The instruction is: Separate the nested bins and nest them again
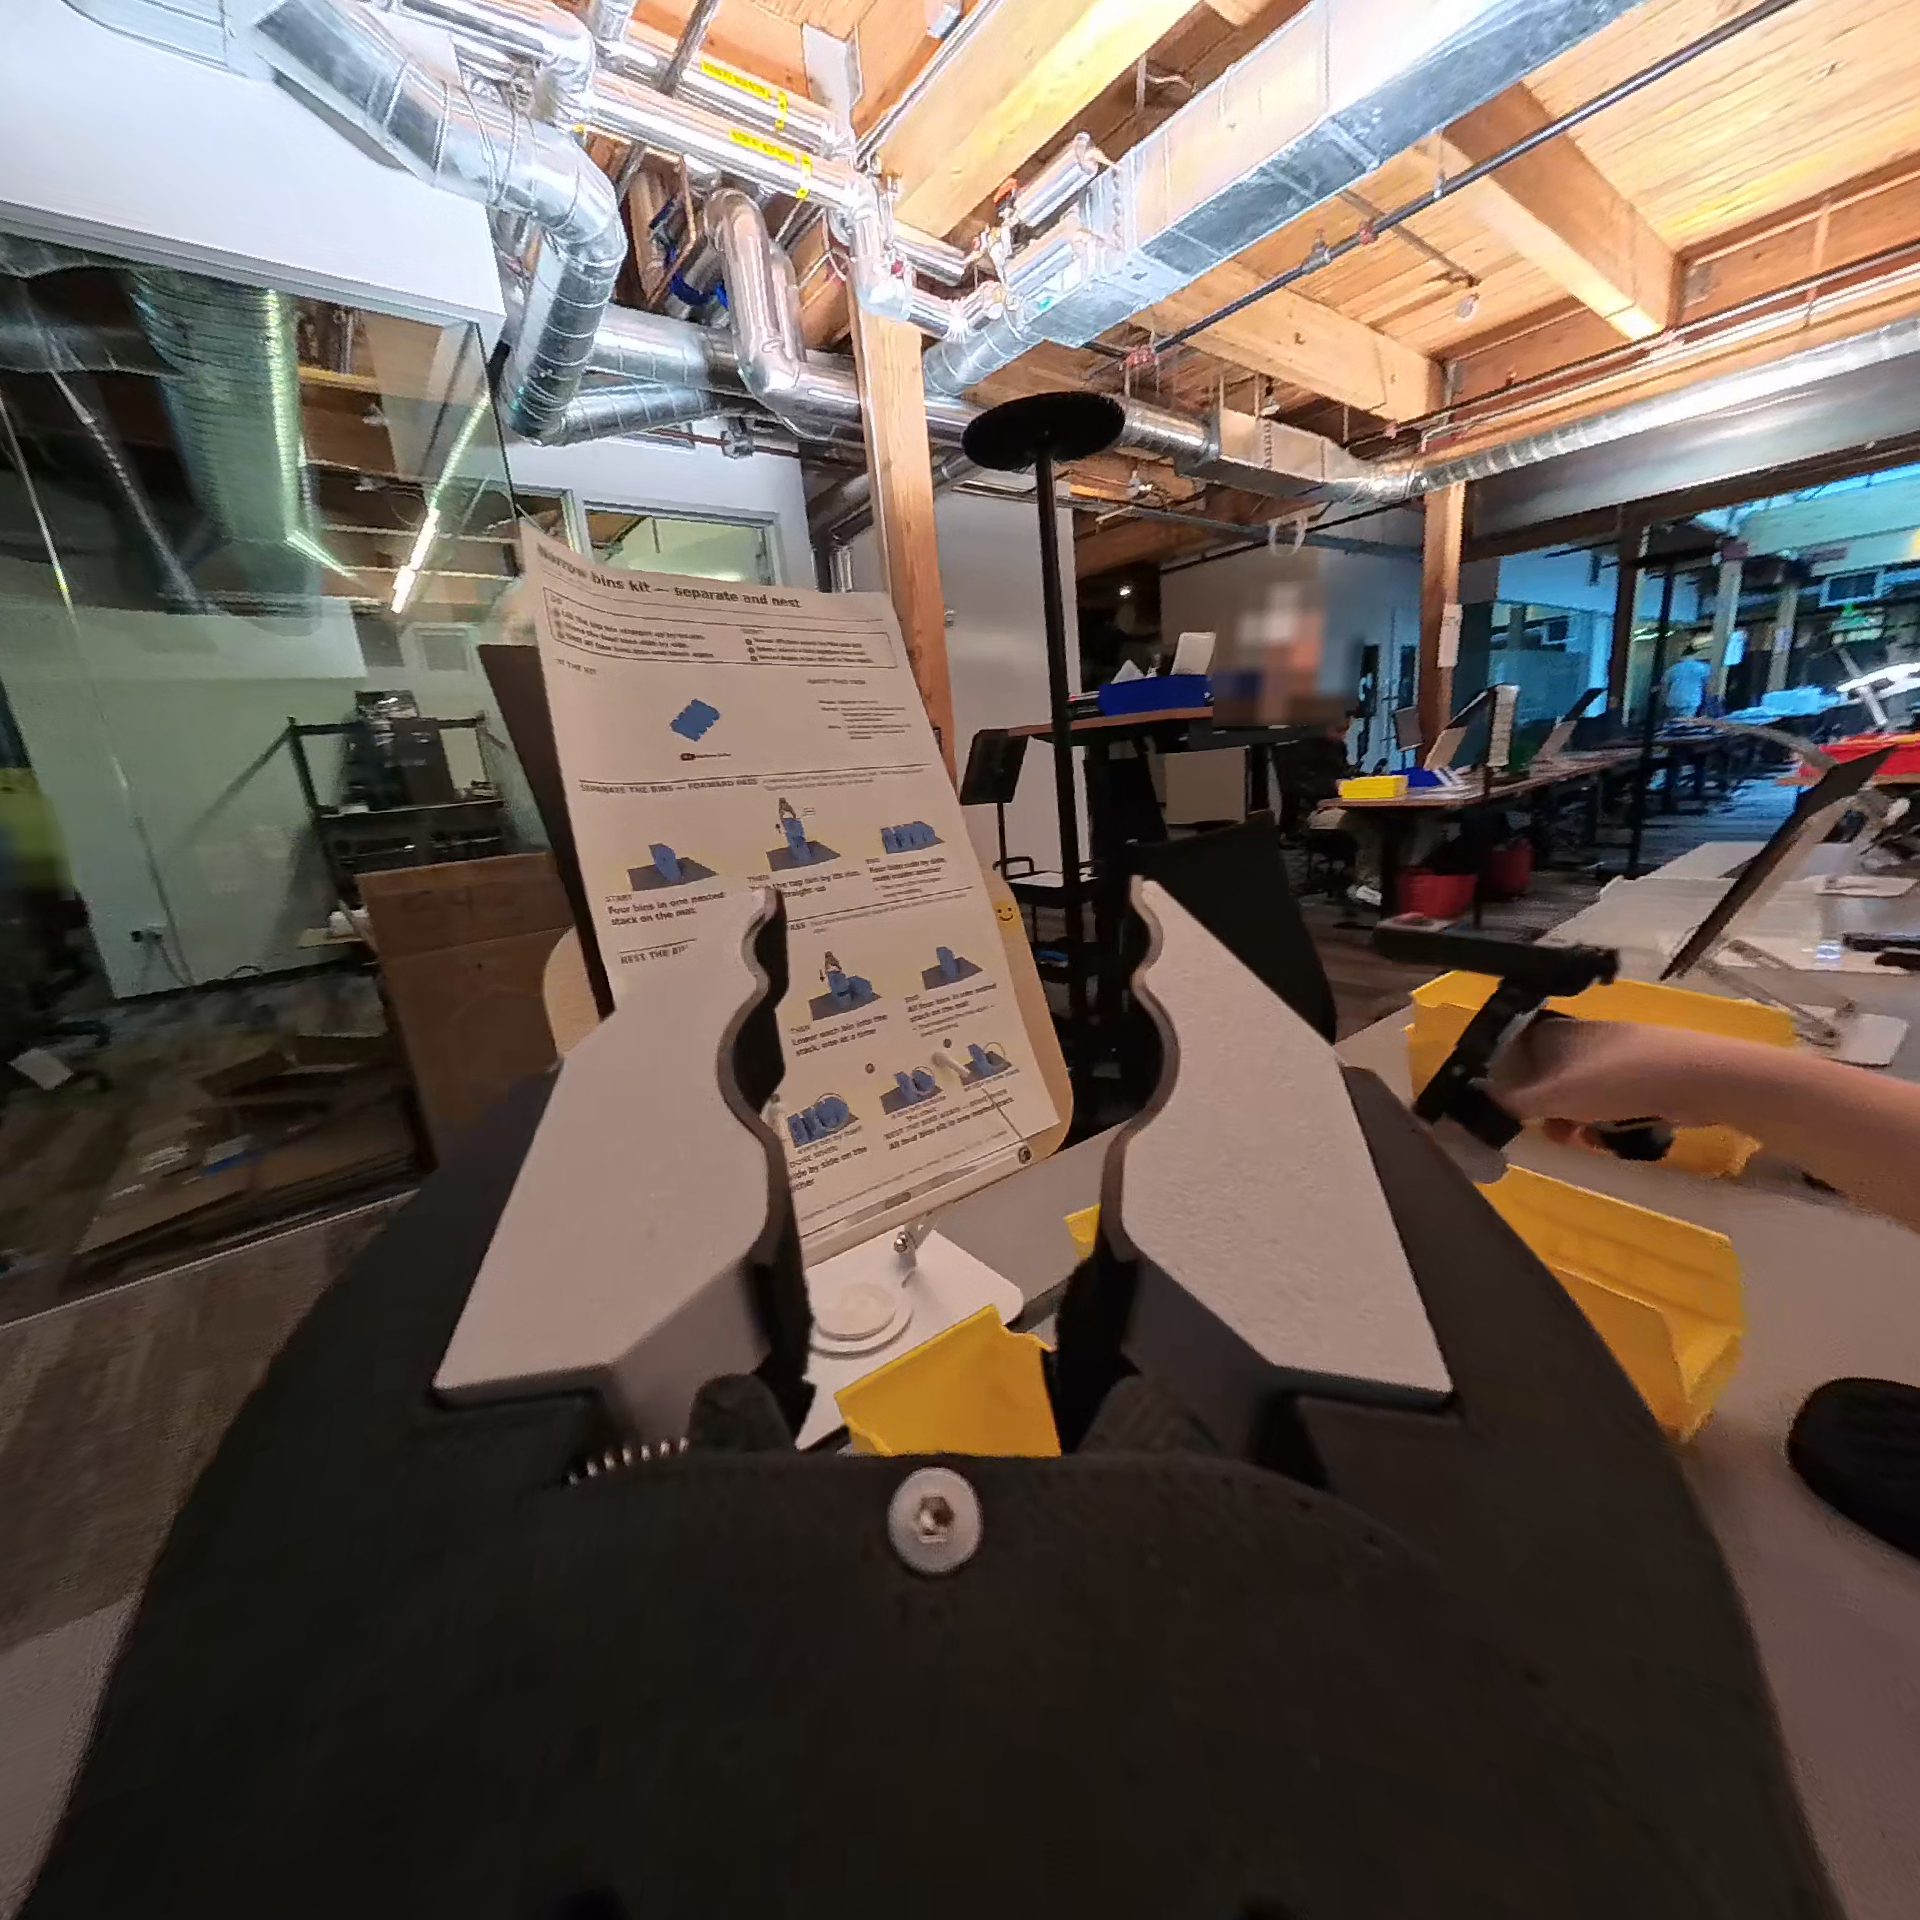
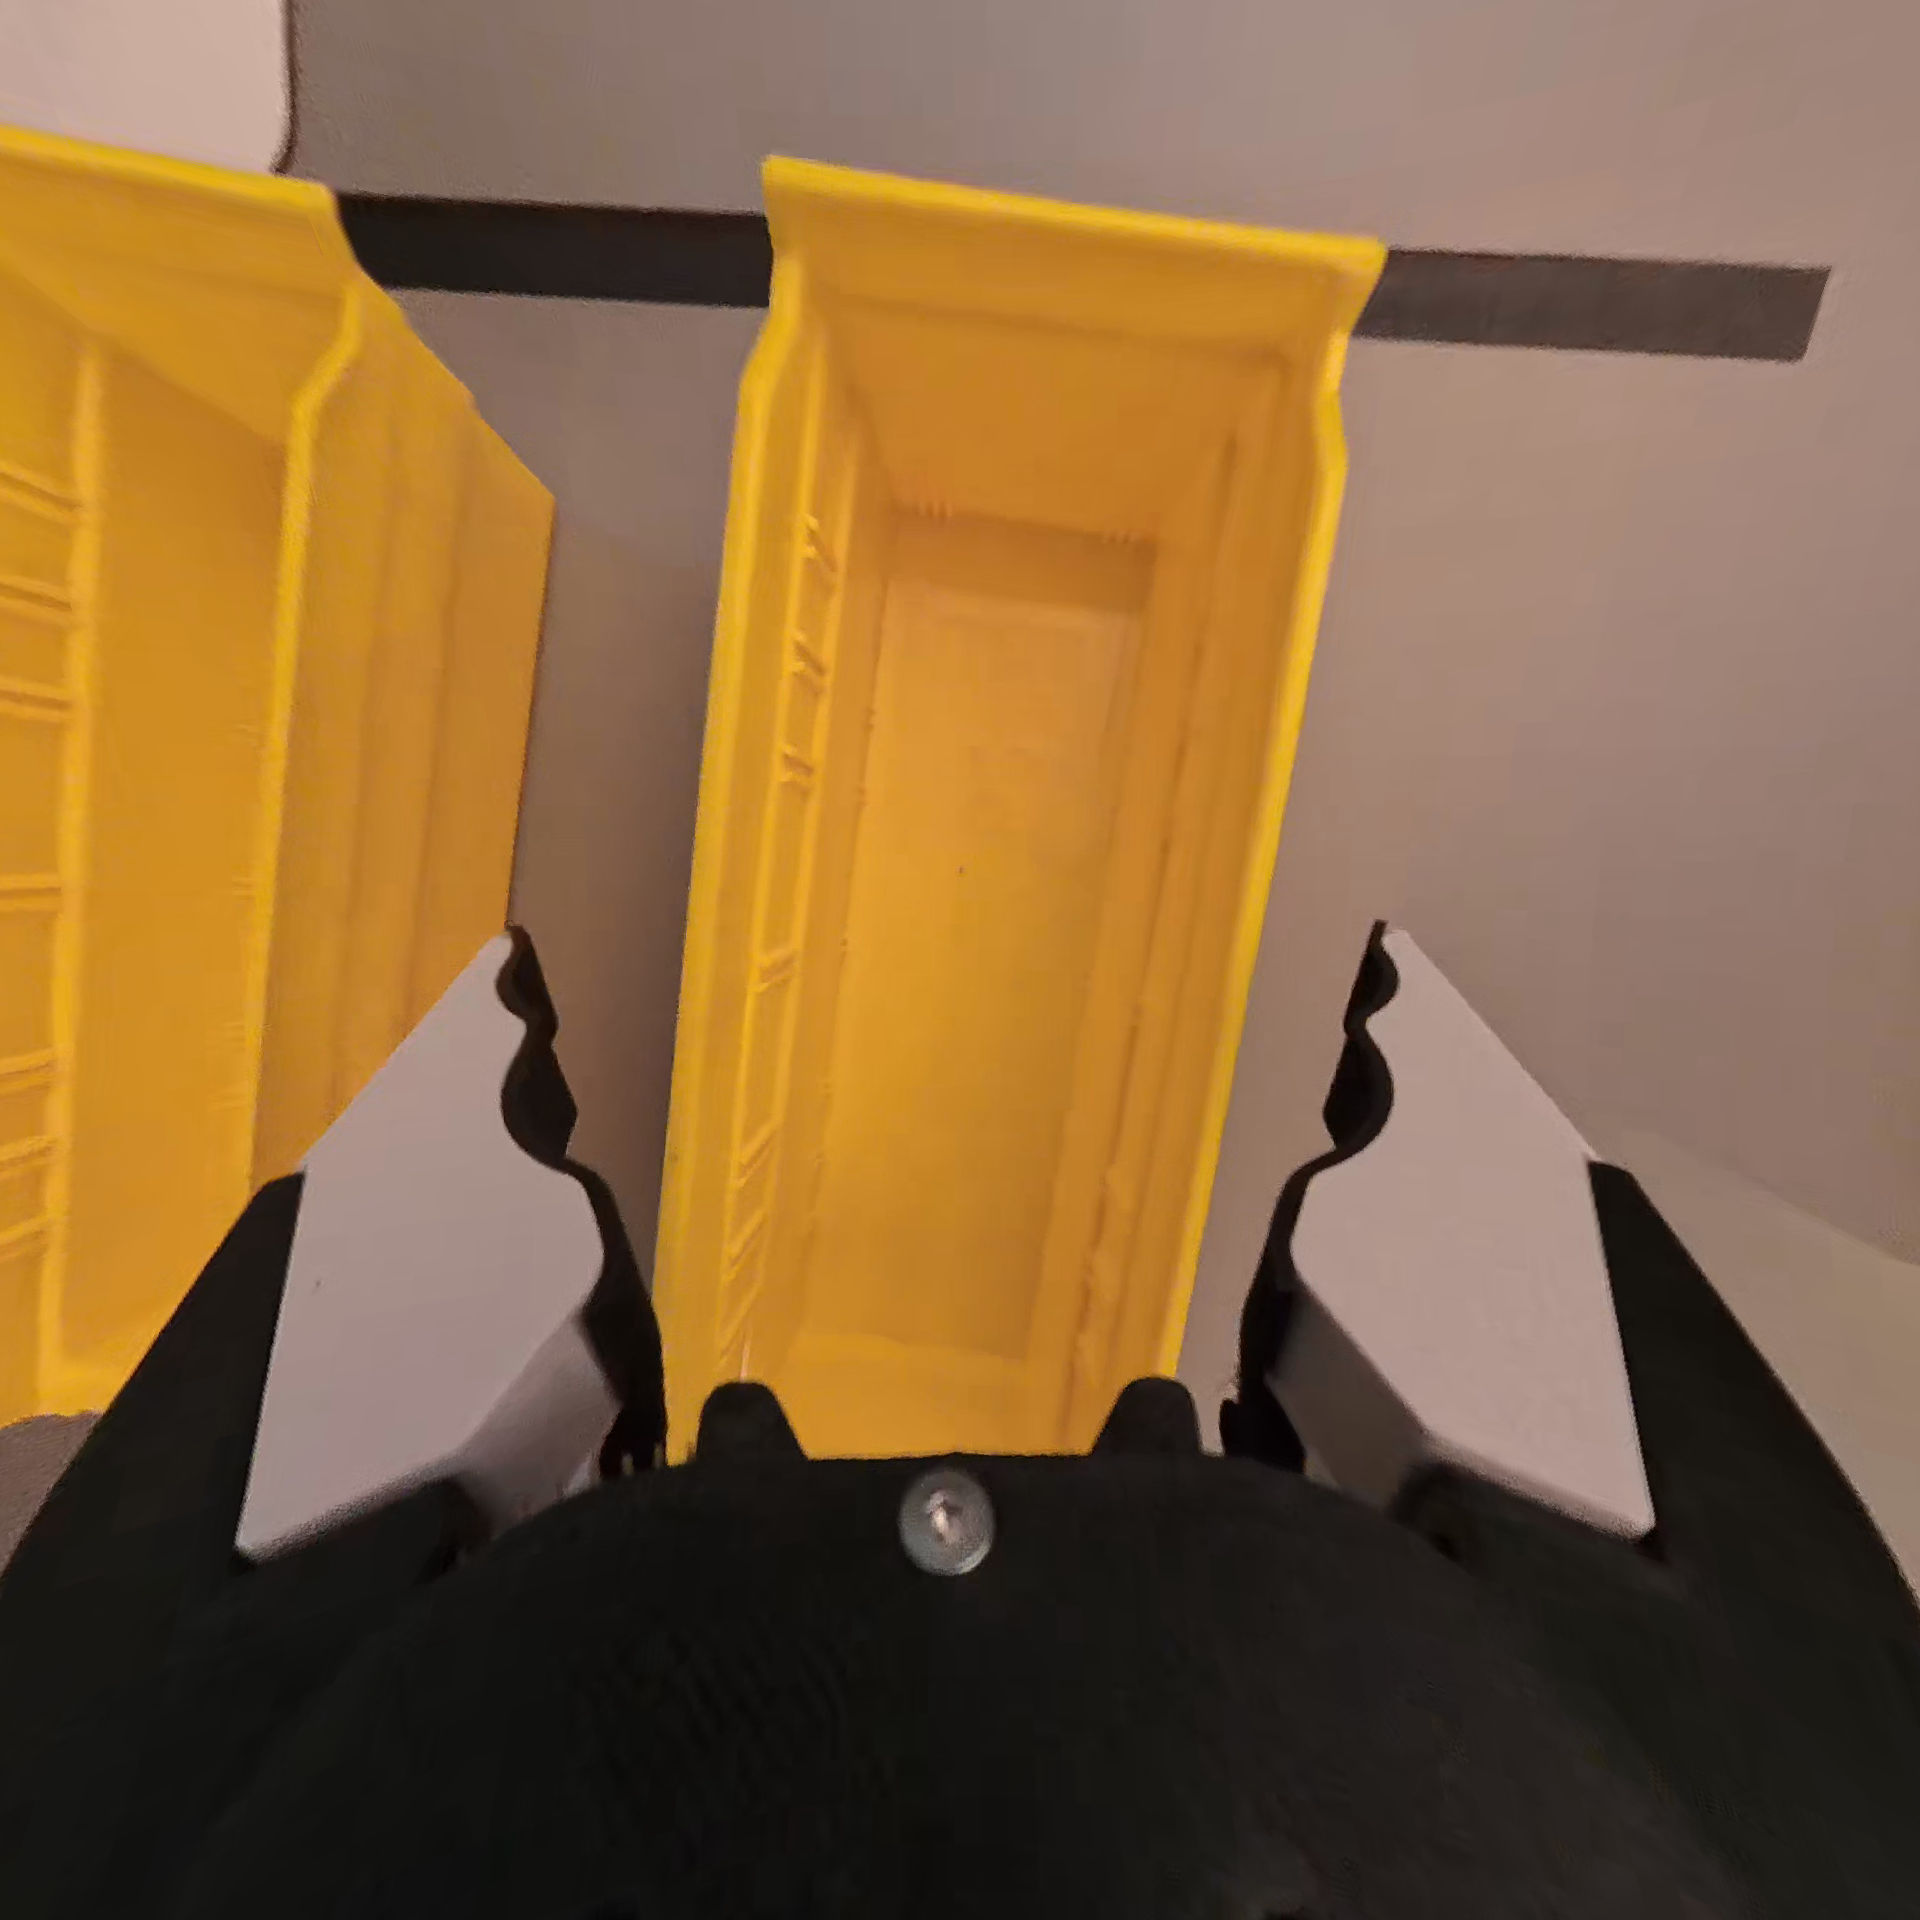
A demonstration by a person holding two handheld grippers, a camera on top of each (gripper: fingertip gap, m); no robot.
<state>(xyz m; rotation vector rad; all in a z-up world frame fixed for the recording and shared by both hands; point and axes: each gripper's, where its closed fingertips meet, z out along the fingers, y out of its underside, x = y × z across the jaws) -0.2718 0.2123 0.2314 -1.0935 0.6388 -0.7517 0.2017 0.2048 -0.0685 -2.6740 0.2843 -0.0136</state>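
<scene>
Yellow ribbed plastic bins (image 1: 1621, 1288) lie apart on the surface beside the instruction sheet (image 1: 769, 883); separation appears largely done, re-nesting remains. Left gripper (image 1: 956, 935): jaws part-open, holding nothing. Right gripper (image 2: 945, 997): jaws wide, straddling one narrow open-topped bin (image 2: 997, 831) without contact; second bin (image 2: 208, 675) beside it.

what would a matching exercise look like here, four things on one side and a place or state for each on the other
Things
1. narrow yellow plastic bin
2. wide yellow plastic bin
3. left tool
4. white printed instruction sheet

Places or states
A. propped upright on a stand beyond the fingers
B. at the left edge of the right wrist view
C. raised off the table, jaws apart, nothing between the tips
D. between the right tool's wide-open fingers, gap on each side

Pairs: 1-D, 2-B, 3-C, 4-A
</scene>
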